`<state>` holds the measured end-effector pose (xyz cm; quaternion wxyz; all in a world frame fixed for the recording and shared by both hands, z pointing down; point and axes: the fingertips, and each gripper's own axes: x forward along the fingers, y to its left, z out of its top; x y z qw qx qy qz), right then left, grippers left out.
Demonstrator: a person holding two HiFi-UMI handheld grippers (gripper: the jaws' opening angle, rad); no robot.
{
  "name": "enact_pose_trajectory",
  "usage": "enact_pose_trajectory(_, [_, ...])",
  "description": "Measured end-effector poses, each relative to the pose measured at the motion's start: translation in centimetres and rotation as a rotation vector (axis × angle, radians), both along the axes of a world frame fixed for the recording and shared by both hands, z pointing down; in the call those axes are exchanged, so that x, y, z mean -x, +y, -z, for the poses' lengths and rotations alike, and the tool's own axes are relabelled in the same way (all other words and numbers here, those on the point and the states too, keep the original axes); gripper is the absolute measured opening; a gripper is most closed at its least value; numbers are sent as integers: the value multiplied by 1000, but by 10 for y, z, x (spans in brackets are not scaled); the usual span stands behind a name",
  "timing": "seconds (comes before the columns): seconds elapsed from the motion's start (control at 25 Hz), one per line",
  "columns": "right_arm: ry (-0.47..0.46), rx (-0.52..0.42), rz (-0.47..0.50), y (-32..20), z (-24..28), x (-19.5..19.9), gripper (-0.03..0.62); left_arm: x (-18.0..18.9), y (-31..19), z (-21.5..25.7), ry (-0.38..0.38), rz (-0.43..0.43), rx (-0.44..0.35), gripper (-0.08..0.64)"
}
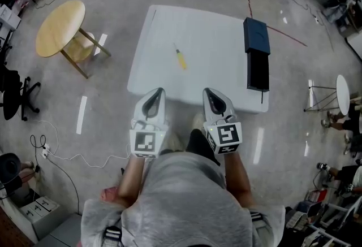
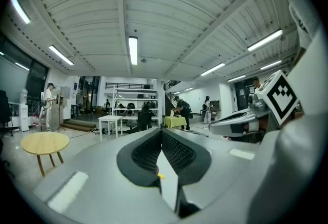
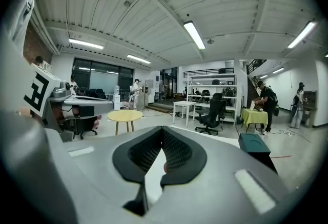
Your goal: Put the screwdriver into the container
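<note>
Head view shows the left hand-held gripper [image 1: 157,92] and right hand-held gripper [image 1: 208,93] closed and empty, the screwdriver [image 1: 180,58] lying beyond them on the counter [image 1: 218,65].

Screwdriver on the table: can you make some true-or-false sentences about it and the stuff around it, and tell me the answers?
1. The yellow screwdriver lies on the white table. True.
2. The screwdriver is already inside the dark container. False: it lies on the bare tabletop, apart from the container, to its left in the head view.
3. The right gripper holds the screwdriver. False: its jaws are shut on nothing.
4. The left gripper has its jaws together. True.
5. A round wooden table stands on the floor left of the white table. True.
</note>
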<state>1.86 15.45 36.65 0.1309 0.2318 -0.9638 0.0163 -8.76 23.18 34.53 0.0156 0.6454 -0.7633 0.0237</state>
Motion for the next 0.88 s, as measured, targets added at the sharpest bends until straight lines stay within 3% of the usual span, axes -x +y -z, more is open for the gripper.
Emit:
enact_pose_trajectory(0.4, [51,47,81,-57,-26,43,3,35,-53,-20,18,74,51,12])
enact_pose_trajectory(0.88, [145,151,191,-129,-80,107,3,86,-111,-69,91,194,146,11])
